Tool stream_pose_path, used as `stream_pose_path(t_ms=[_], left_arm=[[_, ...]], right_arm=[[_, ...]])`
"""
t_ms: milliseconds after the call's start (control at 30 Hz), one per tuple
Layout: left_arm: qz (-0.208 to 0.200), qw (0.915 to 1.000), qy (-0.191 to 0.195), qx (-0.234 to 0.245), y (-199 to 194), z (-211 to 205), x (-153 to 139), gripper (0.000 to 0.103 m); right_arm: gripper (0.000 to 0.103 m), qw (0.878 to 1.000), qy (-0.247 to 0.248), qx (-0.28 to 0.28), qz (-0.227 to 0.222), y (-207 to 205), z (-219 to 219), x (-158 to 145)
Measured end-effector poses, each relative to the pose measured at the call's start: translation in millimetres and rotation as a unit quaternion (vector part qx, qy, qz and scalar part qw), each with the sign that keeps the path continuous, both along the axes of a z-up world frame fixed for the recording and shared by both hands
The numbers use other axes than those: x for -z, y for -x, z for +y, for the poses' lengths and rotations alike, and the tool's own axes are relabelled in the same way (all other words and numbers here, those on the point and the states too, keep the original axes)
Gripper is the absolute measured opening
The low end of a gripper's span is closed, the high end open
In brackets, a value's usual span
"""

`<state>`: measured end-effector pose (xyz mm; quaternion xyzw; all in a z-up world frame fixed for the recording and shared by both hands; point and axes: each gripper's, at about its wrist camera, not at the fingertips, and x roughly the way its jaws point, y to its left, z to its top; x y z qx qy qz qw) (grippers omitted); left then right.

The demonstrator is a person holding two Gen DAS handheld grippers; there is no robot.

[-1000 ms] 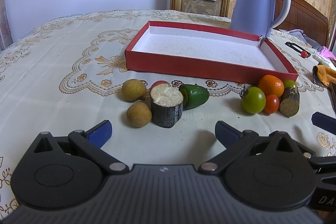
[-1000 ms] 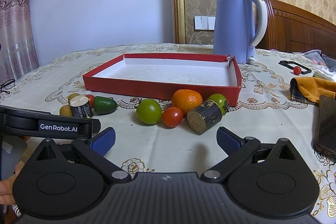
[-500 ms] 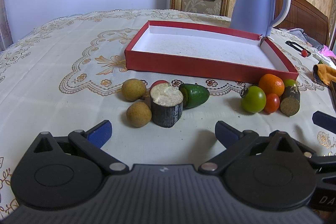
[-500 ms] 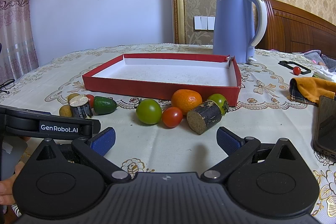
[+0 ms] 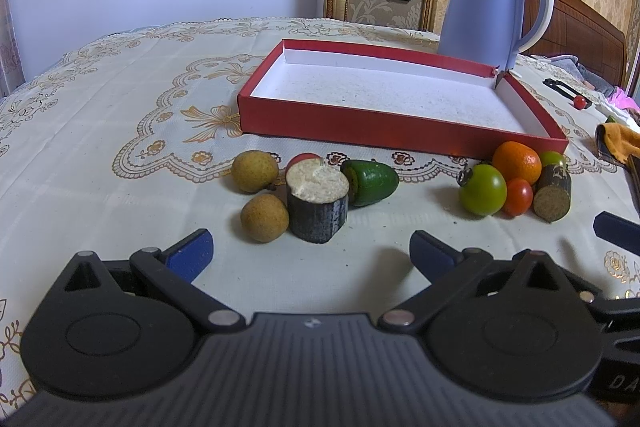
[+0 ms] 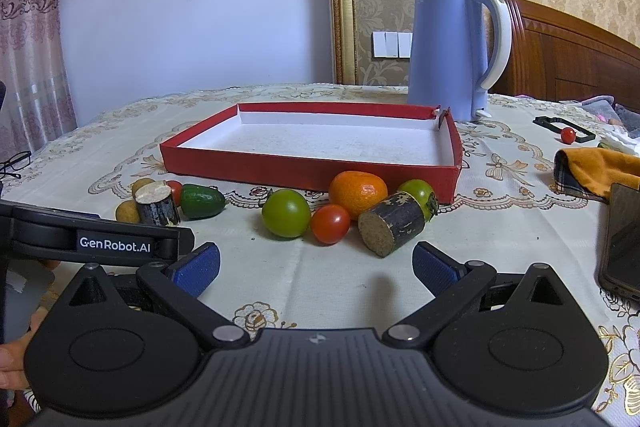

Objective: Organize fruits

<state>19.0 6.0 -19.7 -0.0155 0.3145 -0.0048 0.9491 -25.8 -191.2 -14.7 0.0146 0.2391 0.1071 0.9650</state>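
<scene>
An empty red tray [image 5: 400, 135] [image 6: 304, 169] sits mid-table. In front of my open, empty left gripper [image 5: 310, 253] lie two brown longans [image 5: 264, 217], an upright sugarcane piece [image 5: 318, 205], a small red fruit [image 5: 302, 159] behind it and a green avocado-like fruit [image 5: 372, 177]. In front of my open, empty right gripper [image 6: 316, 265] lie a green tomato [image 6: 286, 213], a red tomato [image 6: 330, 223], an orange [image 6: 358, 193], a lying sugarcane piece [image 6: 394, 223] and a second green tomato [image 6: 418, 191]. Both grippers hover near the front edge.
A blue kettle [image 6: 456, 51] stands behind the tray's right corner. An orange cloth [image 6: 596, 171], a phone [image 6: 622, 239] and a small red ball on a black frame [image 6: 568, 134] lie at the right. Glasses [image 6: 16, 163] lie far left.
</scene>
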Motion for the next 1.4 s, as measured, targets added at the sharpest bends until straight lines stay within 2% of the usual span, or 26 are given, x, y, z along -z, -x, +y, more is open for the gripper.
stream_pose_path(t_ms=[800,967,1167,1300,1400], left_arm=[[0.003,1.0,-0.002,0.002,4,1,-1,0.103],[-0.011,0.9996,-0.025,0.004,9,7,-5,0.103],[-0.003,0.9991,0.03,0.028,6,27,-12,0.103],[0.001,0.9994,0.024,0.024,3,28,-11,0.103],[-0.009,0.9995,0.015,0.026,7,28,-12,0.093]], right_arm=[[0.103,1.0,0.013,0.002,-0.005,1,3,-1],[0.103,0.999,0.031,-0.005,-0.011,4,6,-5],[0.103,0.999,0.034,-0.011,-0.018,6,-3,-13],[0.103,0.999,0.047,-0.009,-0.019,5,-2,-14],[0.103,0.998,0.056,-0.016,-0.021,6,3,-14]])
